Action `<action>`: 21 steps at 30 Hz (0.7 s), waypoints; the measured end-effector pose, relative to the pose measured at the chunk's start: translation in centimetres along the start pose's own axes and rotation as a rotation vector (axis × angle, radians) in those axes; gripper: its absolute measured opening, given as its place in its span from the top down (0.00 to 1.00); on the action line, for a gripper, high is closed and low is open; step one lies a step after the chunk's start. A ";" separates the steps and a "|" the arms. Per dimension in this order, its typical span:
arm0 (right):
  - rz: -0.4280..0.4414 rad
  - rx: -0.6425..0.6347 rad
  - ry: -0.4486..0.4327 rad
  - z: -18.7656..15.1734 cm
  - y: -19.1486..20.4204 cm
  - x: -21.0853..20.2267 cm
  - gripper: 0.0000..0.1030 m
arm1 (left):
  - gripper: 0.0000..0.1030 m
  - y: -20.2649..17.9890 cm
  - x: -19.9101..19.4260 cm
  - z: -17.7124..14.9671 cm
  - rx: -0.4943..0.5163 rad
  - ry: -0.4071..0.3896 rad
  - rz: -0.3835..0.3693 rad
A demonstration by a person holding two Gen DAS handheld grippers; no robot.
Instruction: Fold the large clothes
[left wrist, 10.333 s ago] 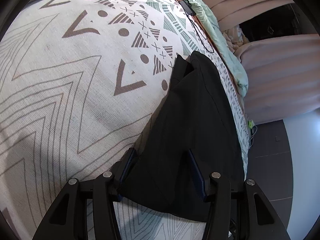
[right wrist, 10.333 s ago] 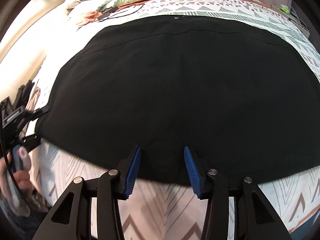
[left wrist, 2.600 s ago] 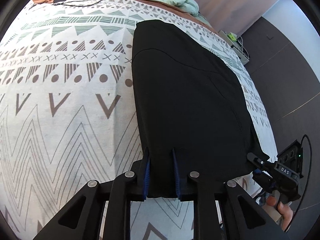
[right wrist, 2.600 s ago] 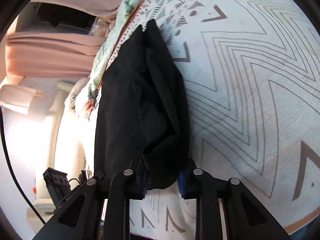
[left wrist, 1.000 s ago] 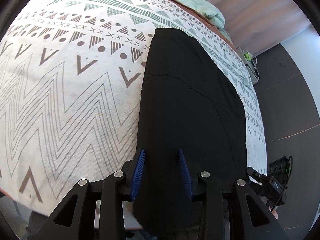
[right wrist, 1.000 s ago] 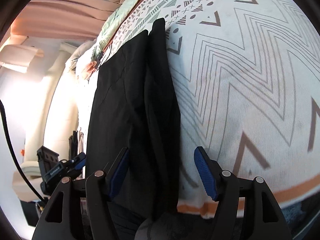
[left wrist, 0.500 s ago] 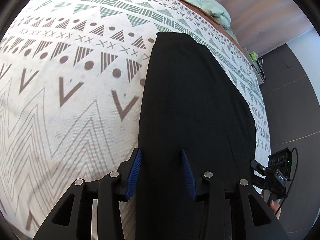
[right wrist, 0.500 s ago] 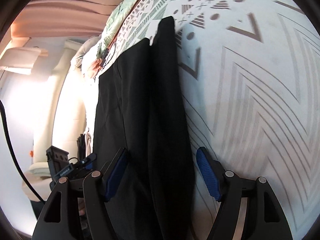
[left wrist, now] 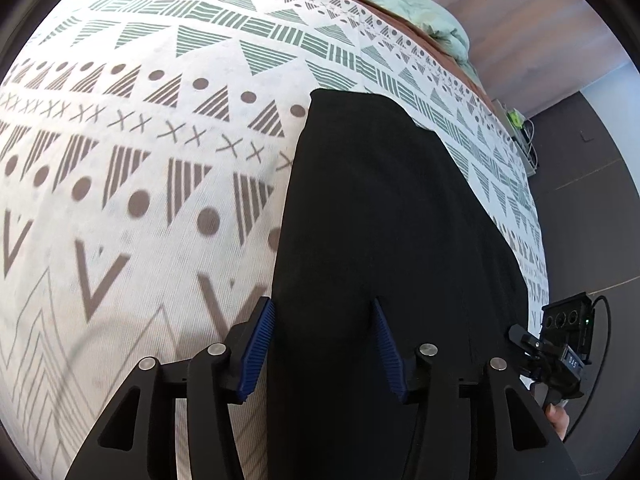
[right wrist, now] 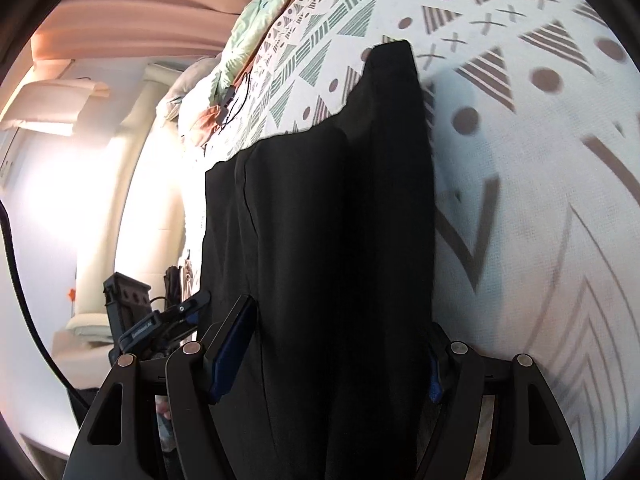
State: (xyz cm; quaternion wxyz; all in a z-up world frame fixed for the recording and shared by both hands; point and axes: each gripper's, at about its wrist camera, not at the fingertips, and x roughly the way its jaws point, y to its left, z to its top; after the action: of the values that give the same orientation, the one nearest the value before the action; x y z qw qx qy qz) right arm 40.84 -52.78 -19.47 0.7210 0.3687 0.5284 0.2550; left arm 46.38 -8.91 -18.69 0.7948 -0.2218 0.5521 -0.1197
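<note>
patterned bedspread (left wrist: pixel 160 160), black garment (left wrist: pixel 380 220), curtains (right wrist: pixel 140 20) right view only

— What colours lay on the bed?
— A plain black garment (left wrist: pixel 384 216) covered a white bedspread (left wrist: pixel 132 152) printed with brown chevrons, dots and crosses and green striped triangles.
— And beyond it?
— A pale mint quilt (left wrist: pixel 416 8); blue gripper pads (left wrist: pixel 260 348).

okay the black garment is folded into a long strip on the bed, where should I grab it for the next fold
Probably the near end of the black garment, one gripper at each long edge, coming in from the foot of the bedspread. The strip lies flat and runs away from you, so that end can carry over.
</note>
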 end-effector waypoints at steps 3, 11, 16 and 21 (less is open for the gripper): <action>0.009 0.014 0.000 1.2 -0.1 0.3 0.32 | 0.46 0.0 0.8 1.2 -0.003 0.007 -0.002; -0.063 -0.009 -0.017 2.9 0.4 0.9 0.52 | 0.49 -1.2 2.5 3.6 0.025 -0.013 0.043; -0.097 -0.055 -0.049 2.2 2.0 -0.1 0.79 | 0.69 -2.2 1.2 3.2 0.049 -0.049 0.051; -0.121 -0.125 -0.098 1.1 5.5 -2.2 0.84 | 0.77 -3.3 -1.3 2.7 0.070 -0.095 0.026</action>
State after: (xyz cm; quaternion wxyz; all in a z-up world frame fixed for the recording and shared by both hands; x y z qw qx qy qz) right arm 41.35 -51.47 -13.64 0.7818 0.3024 0.4967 0.2250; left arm 48.65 -10.61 -15.24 0.8288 -0.1922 0.5121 -0.1181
